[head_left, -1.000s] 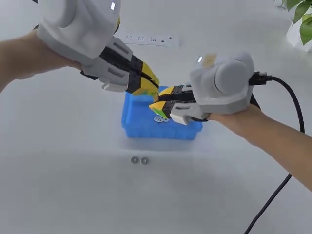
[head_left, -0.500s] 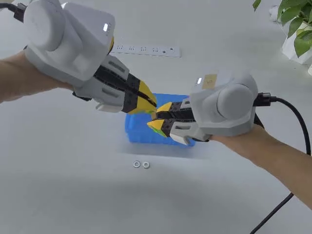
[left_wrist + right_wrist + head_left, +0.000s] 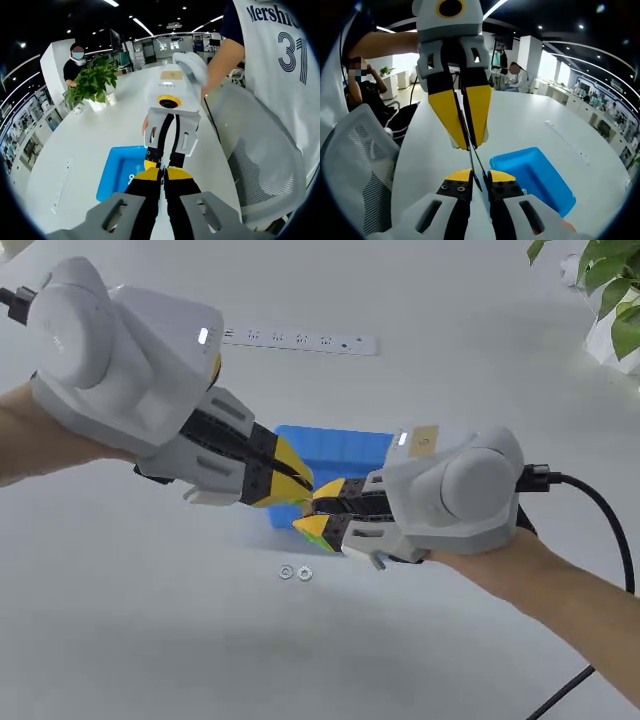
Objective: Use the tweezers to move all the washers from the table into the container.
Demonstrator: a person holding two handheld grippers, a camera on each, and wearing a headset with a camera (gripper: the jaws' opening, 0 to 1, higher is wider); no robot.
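Two small metal washers point(image 3: 287, 572) point(image 3: 305, 574) lie side by side on the white table, just in front of the blue container point(image 3: 335, 445). The container also shows in the left gripper view point(image 3: 117, 167) and the right gripper view point(image 3: 535, 175). My left gripper point(image 3: 295, 485) and right gripper point(image 3: 308, 523) meet tip to tip above the container's near edge. Thin dark tweezers point(image 3: 472, 162) run from between the left gripper's point(image 3: 468, 142) yellow fingers into my right gripper's point(image 3: 481, 177) narrow jaw gap. The left gripper's point(image 3: 163, 175) own jaws stand nearly together. The container's inside is hidden.
A white power strip point(image 3: 300, 340) lies at the back of the table. A potted plant point(image 3: 600, 280) stands at the far right. A black cable point(image 3: 590, 530) trails from the right gripper. Bare table spreads to the left and in front of the washers.
Both grippers have drawn back from over the container toward its near edge and closer to the two washers, staying tip to tip. The washers have not moved.
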